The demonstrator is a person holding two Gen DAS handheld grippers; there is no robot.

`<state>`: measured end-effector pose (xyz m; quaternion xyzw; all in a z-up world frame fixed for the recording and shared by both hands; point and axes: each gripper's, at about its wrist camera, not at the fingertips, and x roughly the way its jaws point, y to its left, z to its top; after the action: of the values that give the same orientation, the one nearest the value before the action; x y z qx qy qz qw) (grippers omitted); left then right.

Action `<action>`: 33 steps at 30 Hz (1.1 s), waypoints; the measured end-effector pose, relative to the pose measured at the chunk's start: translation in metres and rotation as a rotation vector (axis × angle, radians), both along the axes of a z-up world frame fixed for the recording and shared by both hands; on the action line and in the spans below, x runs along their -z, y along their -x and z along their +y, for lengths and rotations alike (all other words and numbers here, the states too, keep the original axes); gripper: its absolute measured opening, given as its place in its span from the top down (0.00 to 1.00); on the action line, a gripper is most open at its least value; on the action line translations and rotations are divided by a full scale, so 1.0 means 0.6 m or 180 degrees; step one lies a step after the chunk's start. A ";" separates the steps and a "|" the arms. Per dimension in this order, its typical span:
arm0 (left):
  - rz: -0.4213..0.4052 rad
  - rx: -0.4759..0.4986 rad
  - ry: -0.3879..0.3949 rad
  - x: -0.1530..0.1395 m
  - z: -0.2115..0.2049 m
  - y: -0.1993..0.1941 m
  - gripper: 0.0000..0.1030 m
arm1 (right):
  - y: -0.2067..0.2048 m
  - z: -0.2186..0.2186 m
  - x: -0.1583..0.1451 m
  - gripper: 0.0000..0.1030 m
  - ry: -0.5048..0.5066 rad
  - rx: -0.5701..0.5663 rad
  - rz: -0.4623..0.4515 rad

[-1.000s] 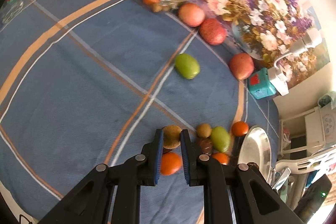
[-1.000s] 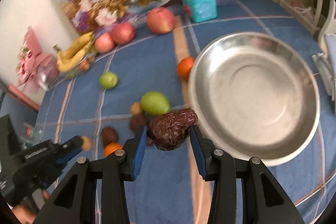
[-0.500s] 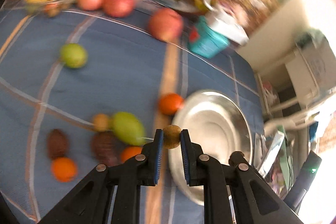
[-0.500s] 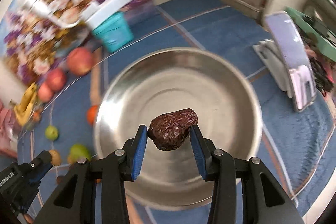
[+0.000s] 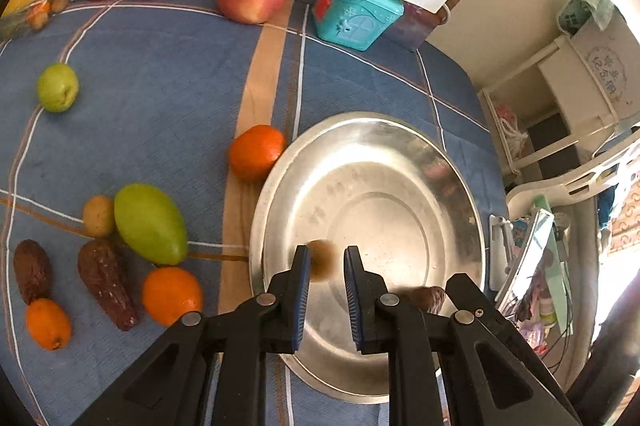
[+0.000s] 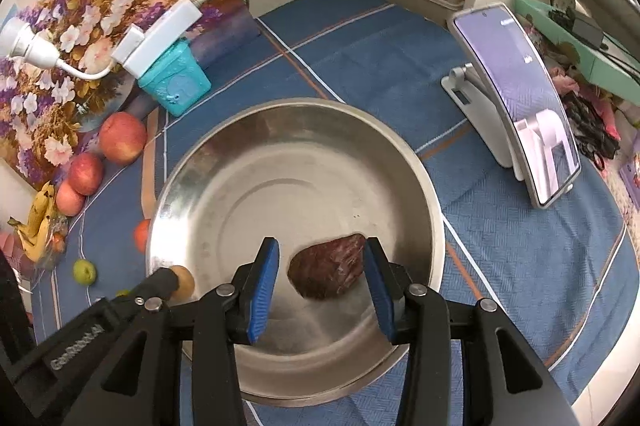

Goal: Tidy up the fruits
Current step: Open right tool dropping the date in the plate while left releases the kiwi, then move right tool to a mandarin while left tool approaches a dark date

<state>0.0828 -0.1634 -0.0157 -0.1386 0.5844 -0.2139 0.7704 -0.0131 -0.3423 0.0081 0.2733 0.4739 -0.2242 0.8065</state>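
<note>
Both my claws, clenched half a second ago, now released: left claw (image 5: pixel 326 262) drops small brown fruit (image 5: pixel 321 260), right claw (image 6: pixel 322 268) drops date (image 6: pixel 328 266), into steel bowl (image 6: pixel 224 162).

Bright daylight, seemingly from right; fisheye-bent edges, slight blur.

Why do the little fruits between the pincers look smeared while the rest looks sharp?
Left wrist view: the small brown fruit is motion-blurred between the open left tool. Right wrist view: the dried date is smeared too, over the glaring steel bowl.
</note>
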 end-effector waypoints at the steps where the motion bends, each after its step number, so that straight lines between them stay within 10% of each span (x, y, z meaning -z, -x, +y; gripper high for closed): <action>1: 0.0007 -0.0008 0.0013 0.001 0.001 -0.001 0.81 | -0.001 0.002 -0.002 0.53 0.0013 -0.0017 -0.0006; 7: -0.0014 -0.0081 0.0000 -0.006 0.026 0.002 0.80 | -0.003 0.017 -0.011 0.52 0.0048 -0.0101 -0.0025; 11: -0.0135 -0.0240 -0.0247 -0.016 0.066 0.000 0.35 | -0.006 0.031 -0.014 0.37 0.0109 -0.0170 -0.0022; 19: -0.0187 -0.0662 -0.0779 -0.014 0.177 -0.014 0.17 | -0.021 0.085 -0.007 0.29 0.0181 -0.0469 0.0070; 21: -0.0214 -0.0750 -0.0864 -0.016 0.200 -0.015 0.00 | -0.026 0.098 -0.007 0.26 0.0223 -0.0549 0.0087; 33: -0.0571 -0.1267 -0.1300 -0.065 0.335 0.015 0.00 | -0.057 0.205 -0.010 0.16 0.0327 -0.1199 -0.0052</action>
<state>0.0739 0.0378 0.0231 -0.0731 0.5063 0.0519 0.8577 0.0209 -0.2194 0.0141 0.1400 0.4981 -0.0910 0.8509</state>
